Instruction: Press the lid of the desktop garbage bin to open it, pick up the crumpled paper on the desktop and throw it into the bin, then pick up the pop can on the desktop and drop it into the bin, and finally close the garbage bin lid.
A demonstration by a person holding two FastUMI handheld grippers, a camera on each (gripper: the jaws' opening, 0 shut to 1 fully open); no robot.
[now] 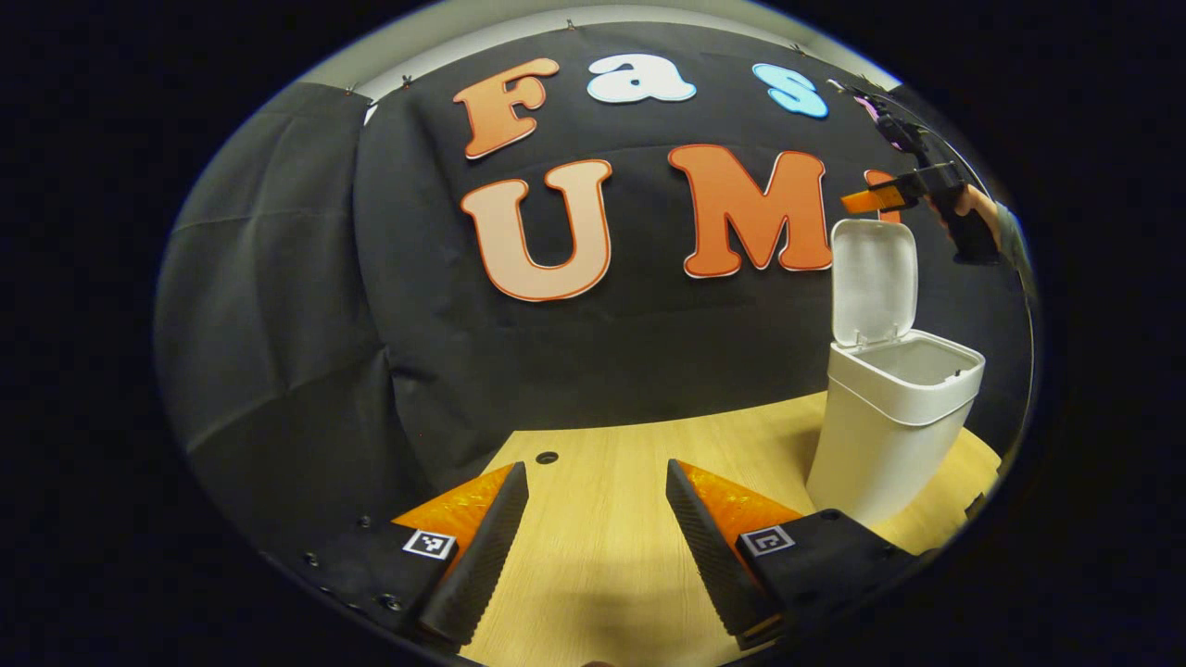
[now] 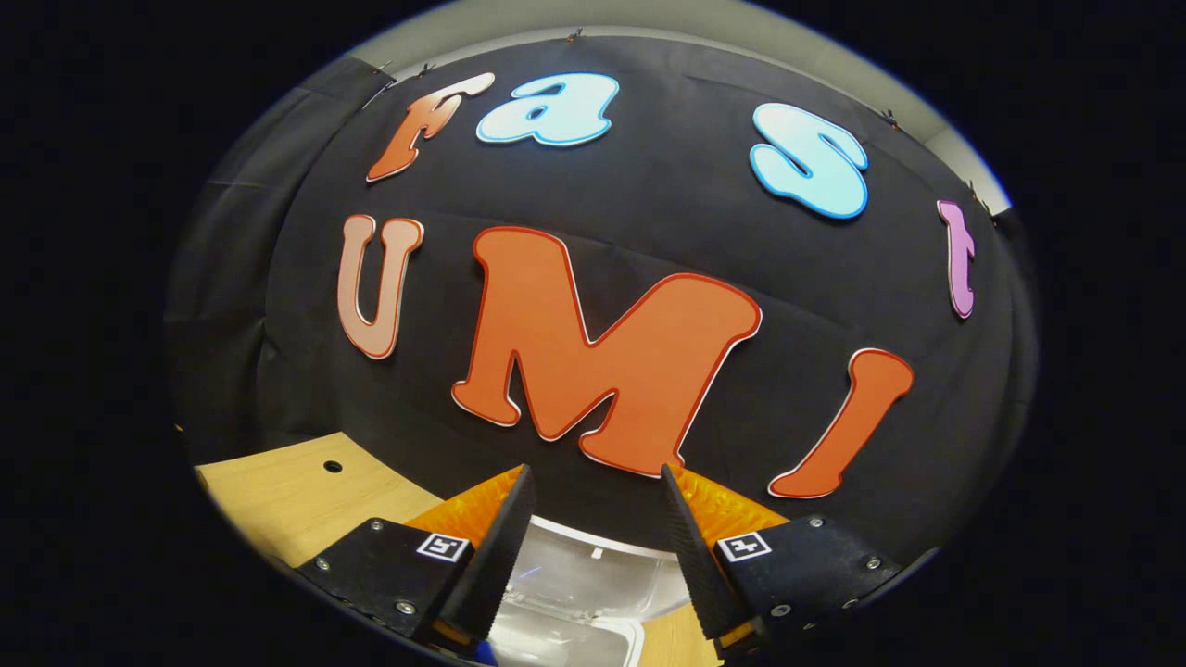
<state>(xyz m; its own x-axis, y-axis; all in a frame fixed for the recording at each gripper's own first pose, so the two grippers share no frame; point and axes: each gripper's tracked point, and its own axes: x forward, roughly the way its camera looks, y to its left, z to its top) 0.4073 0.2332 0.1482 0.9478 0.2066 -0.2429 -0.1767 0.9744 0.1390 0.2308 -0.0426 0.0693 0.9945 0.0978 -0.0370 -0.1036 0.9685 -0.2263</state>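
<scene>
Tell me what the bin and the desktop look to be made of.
The garbage bin, with its raised lid, looks like white moulded plastic: smooth, faintly glossy, rounded seamless corners. The desktop looks like pale wood or wood-look laminate, matte, with fine straight grain; which one I cannot tell.

A recording booth rather than a home: black cloth (image 1: 306, 306) hangs as the backdrop behind a bare wooden desktop (image 1: 602, 519), on which stands a small white garbage bin (image 1: 880, 435).

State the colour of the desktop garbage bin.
White: the desktop garbage bin, lid raised, shows best in the left gripper view.
</scene>
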